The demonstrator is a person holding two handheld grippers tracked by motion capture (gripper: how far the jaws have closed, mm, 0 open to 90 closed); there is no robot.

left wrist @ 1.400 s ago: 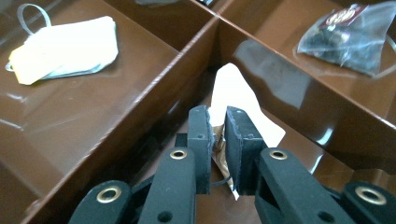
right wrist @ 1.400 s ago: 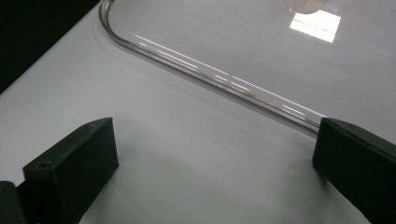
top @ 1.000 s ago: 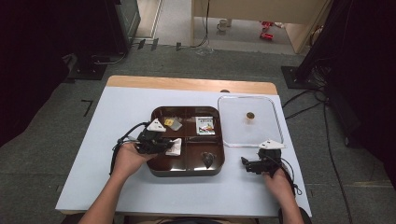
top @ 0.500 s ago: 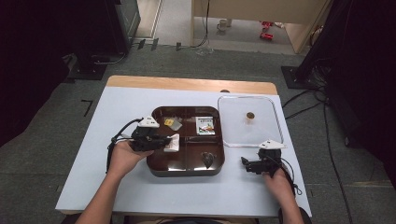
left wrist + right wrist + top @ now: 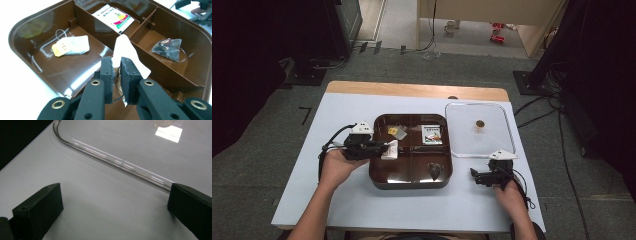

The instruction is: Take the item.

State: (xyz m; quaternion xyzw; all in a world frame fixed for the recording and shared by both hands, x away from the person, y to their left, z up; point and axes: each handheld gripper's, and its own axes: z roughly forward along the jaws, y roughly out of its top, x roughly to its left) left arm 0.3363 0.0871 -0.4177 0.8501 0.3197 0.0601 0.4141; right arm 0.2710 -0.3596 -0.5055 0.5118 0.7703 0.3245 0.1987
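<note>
Over the tray's left edge, the left gripper — level — pinches a white packet.

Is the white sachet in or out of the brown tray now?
Out, lifted. The left gripper is shut on the white sachet, which hangs above the brown tray rather than lying in a compartment.

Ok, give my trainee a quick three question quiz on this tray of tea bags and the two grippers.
1. True or false: the left gripper is shut on a white sachet.
2. Which thing lies in the brown tray compartment nearest the right gripper? A) pyramid tea bag B) yellow-tagged tea bag C) printed packet
3. What does the right gripper hold?

Key: 1 true. 2 A. 3 Nothing; its jaws stand open over the table by the clear lid.
</note>
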